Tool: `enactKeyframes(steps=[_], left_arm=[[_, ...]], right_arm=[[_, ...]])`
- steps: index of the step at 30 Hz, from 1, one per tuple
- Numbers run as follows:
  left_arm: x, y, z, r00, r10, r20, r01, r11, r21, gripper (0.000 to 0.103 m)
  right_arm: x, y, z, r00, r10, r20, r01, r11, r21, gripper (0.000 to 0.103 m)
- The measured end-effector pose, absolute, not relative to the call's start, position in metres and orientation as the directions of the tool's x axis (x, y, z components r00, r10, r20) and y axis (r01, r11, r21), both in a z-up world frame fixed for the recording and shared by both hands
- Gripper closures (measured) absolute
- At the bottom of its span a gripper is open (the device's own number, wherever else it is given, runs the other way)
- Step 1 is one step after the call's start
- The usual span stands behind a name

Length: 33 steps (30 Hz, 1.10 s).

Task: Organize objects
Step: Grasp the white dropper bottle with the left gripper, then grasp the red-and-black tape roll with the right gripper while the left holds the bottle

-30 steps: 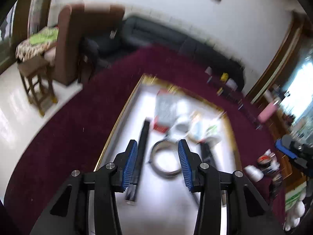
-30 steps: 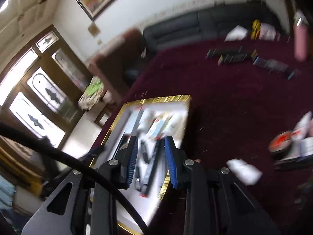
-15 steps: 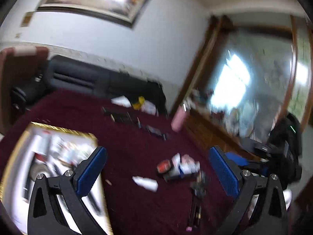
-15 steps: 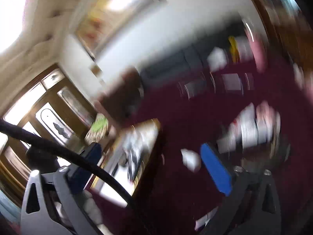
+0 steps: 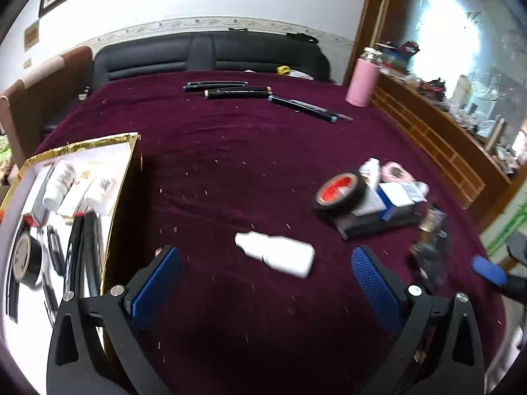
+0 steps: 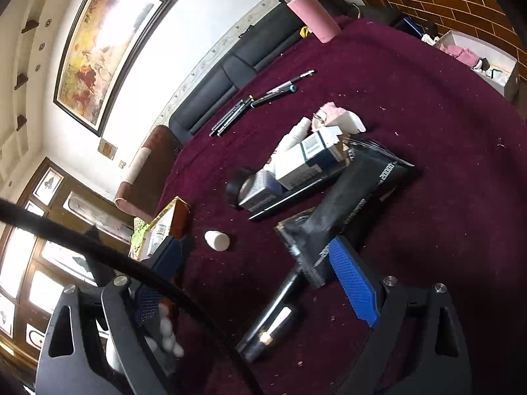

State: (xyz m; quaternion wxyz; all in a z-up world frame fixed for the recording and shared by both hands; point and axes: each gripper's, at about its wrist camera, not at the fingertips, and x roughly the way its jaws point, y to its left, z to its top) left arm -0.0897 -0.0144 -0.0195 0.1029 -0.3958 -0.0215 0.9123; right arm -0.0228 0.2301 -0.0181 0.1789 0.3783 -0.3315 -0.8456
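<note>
Across a maroon-covered worktop (image 5: 263, 151), gold-edged tray (image 5: 125, 177) at left, clutter pile (image 6: 306, 161) right, white bottle (image 5: 275, 254) lying between wide-apart left tongs (image 5: 263, 283); right tongs (image 6: 260, 276) likewise spread, empty, above dark pen (image 6: 273, 316).

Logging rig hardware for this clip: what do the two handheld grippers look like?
Both the left gripper and the right gripper have black plastic frames with triangular cut-outs, silver screws, and blue textured pads. A thick black cable curves across the right wrist view.
</note>
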Motion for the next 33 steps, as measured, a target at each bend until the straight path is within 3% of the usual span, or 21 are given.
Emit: enactKeyframes(steps=[4,8,9,10,19,21,25,33], left_arm=[[-0.105,0.010,-0.027,-0.707,0.111,-0.698,-0.177,-0.984,0.024,0.002],[-0.123,0.027,-0.055,-0.610,0.058,-0.790,-0.206,-0.975,0.088,0.006],[-0.124,0.027,-0.056,-0.580,0.081,-0.811,-0.224,-0.973,0.063,0.021],[-0.123,0.021,-0.052,-0.580,0.137,-0.803,-0.235,-0.972,0.003,0.045],[-0.095,-0.019,-0.037,-0.537,0.344,-0.770,-0.241,-0.937,-0.251,0.045],[-0.085,-0.022,-0.031,-0.543,0.379,-0.749,-0.251,-0.925,-0.286,0.045],[-0.075,-0.030,-0.015,-0.559,0.437,-0.705,-0.279,-0.900,-0.336,0.045],[-0.063,-0.059,-0.002,-0.582,0.501,-0.640,-0.298,-0.864,-0.405,0.045]], right_arm=[[-0.024,0.239,-0.025,-0.637,-0.567,-0.522,0.054,-0.709,0.703,0.010],[-0.025,0.234,-0.025,-0.632,-0.553,-0.543,0.064,-0.736,0.674,0.010],[-0.025,0.231,-0.023,-0.631,-0.544,-0.553,0.070,-0.750,0.658,0.010],[-0.026,0.229,-0.022,-0.630,-0.539,-0.559,0.078,-0.760,0.645,0.010],[-0.058,0.179,-0.002,-0.591,-0.511,-0.623,0.158,-0.832,0.533,0.010],[-0.074,0.166,0.003,-0.590,-0.490,-0.642,0.156,-0.849,0.505,0.015],[-0.111,0.146,0.002,-0.545,-0.472,-0.693,0.120,-0.862,0.492,0.044],[-0.154,0.128,-0.022,-0.481,-0.358,-0.800,-0.017,-0.909,0.417,0.056]])
